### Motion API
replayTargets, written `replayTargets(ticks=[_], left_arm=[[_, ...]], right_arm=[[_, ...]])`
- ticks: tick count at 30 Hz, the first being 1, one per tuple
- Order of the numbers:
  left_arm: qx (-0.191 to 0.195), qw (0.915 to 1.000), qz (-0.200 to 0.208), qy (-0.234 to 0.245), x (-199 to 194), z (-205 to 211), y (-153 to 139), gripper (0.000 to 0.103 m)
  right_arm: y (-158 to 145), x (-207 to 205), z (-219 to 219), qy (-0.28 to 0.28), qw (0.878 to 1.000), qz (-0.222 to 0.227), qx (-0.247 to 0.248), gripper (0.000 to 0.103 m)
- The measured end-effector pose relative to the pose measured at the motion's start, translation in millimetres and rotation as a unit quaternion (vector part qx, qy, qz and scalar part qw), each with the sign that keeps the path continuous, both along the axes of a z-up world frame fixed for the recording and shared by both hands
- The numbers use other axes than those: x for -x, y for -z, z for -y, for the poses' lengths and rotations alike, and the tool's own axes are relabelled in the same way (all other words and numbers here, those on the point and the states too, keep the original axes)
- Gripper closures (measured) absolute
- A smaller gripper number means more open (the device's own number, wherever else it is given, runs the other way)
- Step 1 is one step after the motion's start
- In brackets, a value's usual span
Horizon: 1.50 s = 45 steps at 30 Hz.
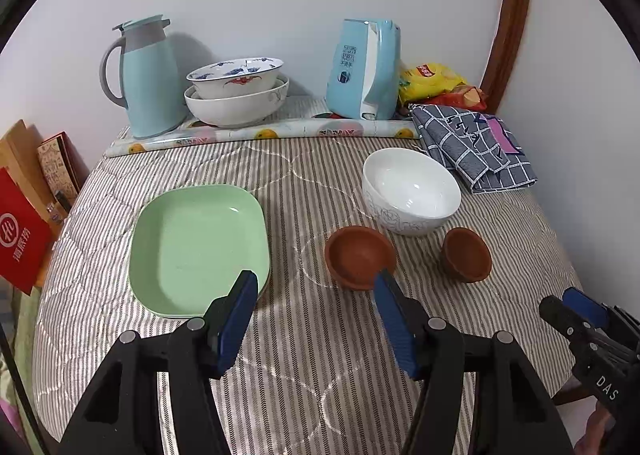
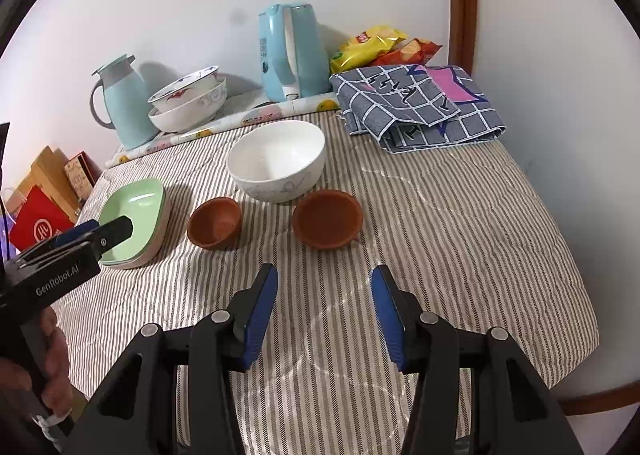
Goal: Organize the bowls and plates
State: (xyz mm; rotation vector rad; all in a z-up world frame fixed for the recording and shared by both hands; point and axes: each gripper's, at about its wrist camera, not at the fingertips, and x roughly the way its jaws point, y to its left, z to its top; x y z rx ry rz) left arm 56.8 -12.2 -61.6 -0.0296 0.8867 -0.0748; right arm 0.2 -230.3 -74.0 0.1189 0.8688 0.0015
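Observation:
A green square plate point(image 1: 198, 249) point(image 2: 134, 221) lies on the striped cloth at the left. A white bowl point(image 1: 411, 190) point(image 2: 276, 160) stands mid-table. Two small brown bowls sit in front of it, one on the left point(image 1: 360, 255) point(image 2: 215, 221) and one on the right point(image 1: 466, 254) point(image 2: 327, 218). Two white patterned bowls point(image 1: 236, 89) point(image 2: 188, 99) are stacked at the back. My left gripper point(image 1: 316, 283) is open and empty, above the cloth between the plate and the left brown bowl. My right gripper point(image 2: 325, 275) is open and empty, just short of the right brown bowl.
A blue thermos jug point(image 1: 146, 75), a blue kettle point(image 1: 366, 69), snack bags point(image 1: 434, 81) and a folded checked cloth point(image 1: 476, 145) line the back. A rolled mat point(image 1: 260, 135) lies across the table. Boxes and a red bag point(image 1: 22, 231) stand off the left edge.

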Motion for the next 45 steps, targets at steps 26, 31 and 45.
replayTargets(ticks=[26, 31, 45], left_arm=[[0.016, 0.9989, -0.041, 0.013, -27.4, 7.6, 30.5, 0.044], [0.019, 0.9984, -0.052, 0.009, -36.2, 9.0, 39.6, 0.044], [0.019, 0.9968, -0.077, 0.003, -63.7, 15.9, 66.1, 0.044]], right_arm=[[21.6, -38.0, 10.3, 0.000, 1.000, -0.018, 0.013, 0.054], [27.9, -47.7, 9.9, -0.003, 1.000, -0.025, 0.016, 0.054], [52.8, -80.2, 17.1, -0.004, 0.999, -0.048, 0.016, 0.054]])
